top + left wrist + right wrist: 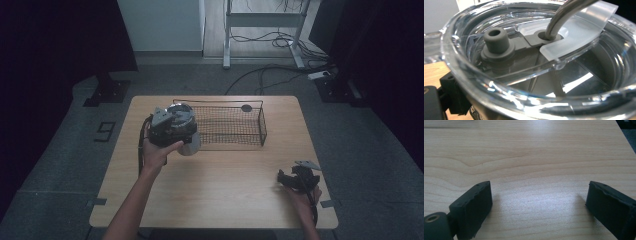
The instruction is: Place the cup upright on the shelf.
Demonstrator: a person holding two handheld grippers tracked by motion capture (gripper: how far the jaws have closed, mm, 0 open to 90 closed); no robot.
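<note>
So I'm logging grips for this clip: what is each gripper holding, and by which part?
The left gripper holds a lidded metal tumbler, apparently near its clear-lidded top; the exact contact is hidden. The right gripper is open and holds nothing.

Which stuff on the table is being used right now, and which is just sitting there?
Being used:
- cup with its clear lid and metal straw, held up
- left gripper, closed on the cup
- wire basket, right beside the cup

Just sitting there:
- right gripper, open, holding nothing, low over the table
- dark round thing behind the basket
</note>
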